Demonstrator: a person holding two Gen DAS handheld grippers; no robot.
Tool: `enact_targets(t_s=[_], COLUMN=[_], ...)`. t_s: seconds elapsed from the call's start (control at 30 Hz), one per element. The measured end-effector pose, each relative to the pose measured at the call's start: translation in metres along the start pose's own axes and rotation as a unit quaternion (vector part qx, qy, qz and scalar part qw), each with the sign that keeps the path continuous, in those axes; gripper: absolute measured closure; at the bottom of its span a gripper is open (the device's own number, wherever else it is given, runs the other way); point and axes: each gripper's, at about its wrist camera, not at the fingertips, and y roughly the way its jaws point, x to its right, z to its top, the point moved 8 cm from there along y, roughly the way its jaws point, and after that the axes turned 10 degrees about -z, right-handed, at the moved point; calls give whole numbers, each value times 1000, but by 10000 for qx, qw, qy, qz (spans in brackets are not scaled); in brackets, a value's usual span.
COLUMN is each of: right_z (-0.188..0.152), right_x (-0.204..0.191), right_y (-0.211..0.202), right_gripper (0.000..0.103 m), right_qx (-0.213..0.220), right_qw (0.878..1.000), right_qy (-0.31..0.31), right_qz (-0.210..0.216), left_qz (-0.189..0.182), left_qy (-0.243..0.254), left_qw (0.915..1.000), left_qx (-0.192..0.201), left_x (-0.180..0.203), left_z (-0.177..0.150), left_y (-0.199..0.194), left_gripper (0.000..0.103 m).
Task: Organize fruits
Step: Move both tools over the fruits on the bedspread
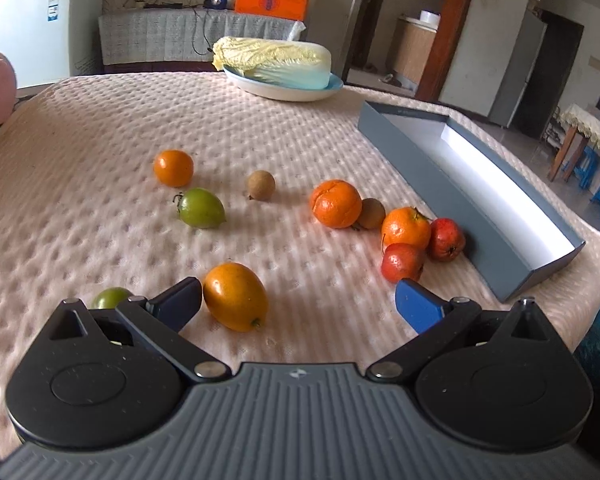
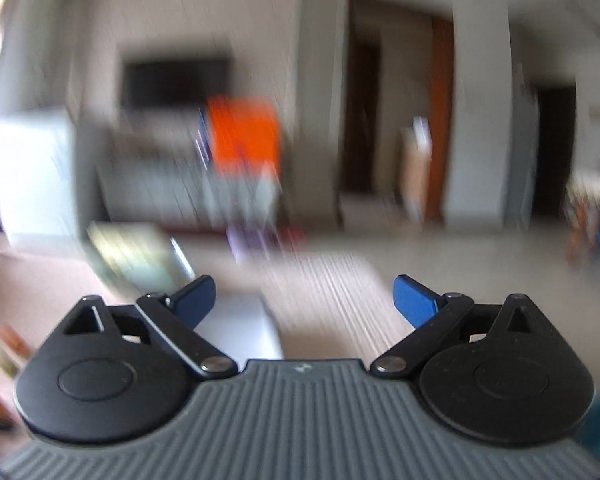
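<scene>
Left wrist view: your left gripper (image 1: 298,300) spread wide, empty, over orange oval fruit (image 1: 235,296) near table's front edge; box (image 1: 452,184) at right edge empty, all fruit unsorted; right gripper (image 2: 304,300) also wide, view blurred

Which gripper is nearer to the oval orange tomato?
Left. The left gripper is open with the oval orange tomato beside its left finger. The right gripper faces the blurred room, tomato out of view.
</scene>
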Motion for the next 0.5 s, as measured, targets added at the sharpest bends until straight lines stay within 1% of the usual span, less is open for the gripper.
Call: enact_targets(t_s=[0.03,0.07,0.1,0.17,0.2,0.23,0.3,0.37,0.4,0.43,0.47,0.5], right_z=[14,24,28,20,10,-4,-32,-60,-71,-77,-77,-71], right_x=[-11,-21,-31,-53,-63,-72,-79,-78,-77,-77,-81,-87], right_y=[-24,-44,-60,-77,-83,-88,-100,-110,-117,-125,-134,-147], right_gripper=[5,5,5,6,6,7,22,23,29,32,34,34], right_qx=[352,559,580,239,69,-106,-471,-919,-1089,-1180,-1134,-916], right_qw=[9991,9970,9945,9868,9836,9805,9751,9683,9644,9602,9568,9548], right_qy=[102,171,280,278,151,-70,-358,-369,-403,-505,-661,-801], right_qz=[229,506,828,1579,1796,1960,2139,2293,2377,2480,2595,2711], left_qz=[42,107,174,286,333,395,454,477,510,531,545,564], left_qy=[-23,-33,-42,-21,13,55,116,148,135,108,89,79], left_qw=[10000,9999,9998,9995,9993,9990,9985,9980,9977,9975,9972,9968], left_qx=[49,85,98,118,146,178,265,376,416,451,496,563], left_x=[0,1,1,2,2,2,2,0,-2,-5,-7,-8], left_z=[1,0,0,0,0,0,2,5,7,8,10,12], left_y=[-3,-6,-8,-13,-16,-20,-30,-39,-43,-46,-49,-53], left_gripper=[0,0,0,0,0,0,0,0,0,0,0,0])
